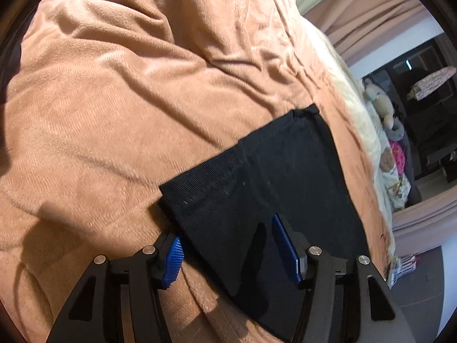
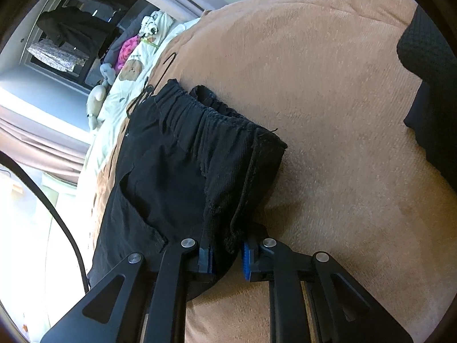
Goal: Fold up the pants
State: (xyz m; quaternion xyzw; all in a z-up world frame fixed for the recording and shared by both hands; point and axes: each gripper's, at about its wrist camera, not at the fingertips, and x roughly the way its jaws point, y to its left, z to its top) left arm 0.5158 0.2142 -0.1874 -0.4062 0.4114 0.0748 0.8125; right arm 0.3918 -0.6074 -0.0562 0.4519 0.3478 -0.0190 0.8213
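Left wrist view: the black pants (image 1: 274,177) lie folded flat on the tan blanket (image 1: 128,100) that covers the bed. The left hand-held gripper (image 1: 231,245) hangs over the near edge of the pants, released, its jaws standing well apart. One blue pad (image 1: 172,260) sits just off the pants' near corner, over the blanket; the other lies over the black cloth. Neither presses on the cloth. Past the pants' far side, stuffed toys (image 1: 385,108) lie along the bed's edge.

Right wrist view: the pants (image 2: 182,165) show their gathered waistband (image 2: 217,114), which points away from the camera. The right hand-held gripper (image 2: 228,260) is at the near fold of the pants, its jaws narrowly parted with a bunched ridge of cloth between the blue pads (image 2: 247,261). Whether the pads grip that cloth I cannot tell. A black hanger (image 2: 154,85) lies just beside the waistband's far corner. A dark cloth (image 2: 428,80) lies well apart from the pants, at the blanket's (image 2: 328,85) edge.
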